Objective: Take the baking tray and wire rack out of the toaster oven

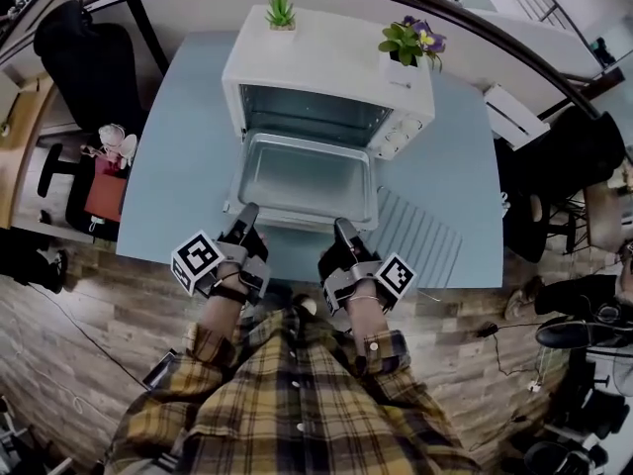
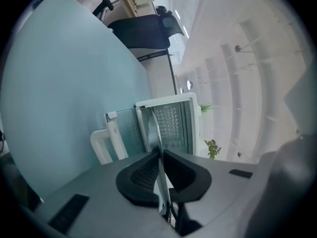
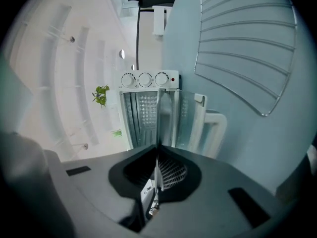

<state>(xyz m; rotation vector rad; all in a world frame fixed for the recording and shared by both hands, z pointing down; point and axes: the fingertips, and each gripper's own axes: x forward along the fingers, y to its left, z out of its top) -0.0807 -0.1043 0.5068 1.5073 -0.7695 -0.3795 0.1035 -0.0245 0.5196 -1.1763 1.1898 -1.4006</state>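
Note:
The white toaster oven (image 1: 326, 77) stands open on the blue table (image 1: 178, 176). A silver baking tray (image 1: 307, 176) sticks out of its mouth, over the lowered door. My left gripper (image 1: 245, 216) is shut on the tray's near rim at its left corner, and my right gripper (image 1: 343, 229) is shut on the same rim at the right. In the left gripper view the thin tray edge (image 2: 156, 130) runs between the closed pads of the left gripper (image 2: 161, 155). The right gripper (image 3: 158, 150) pinches the rim (image 3: 158, 113) likewise. The wire rack (image 1: 420, 231) lies flat on the table, right of the door.
A small green plant (image 1: 281, 10) and a flowering pot (image 1: 413, 43) sit on top of the oven. The door handle (image 2: 106, 145) juts toward me under the tray. Black chairs (image 1: 89, 62) stand beside the table at left and right. The oven's knobs (image 3: 145, 79) face me.

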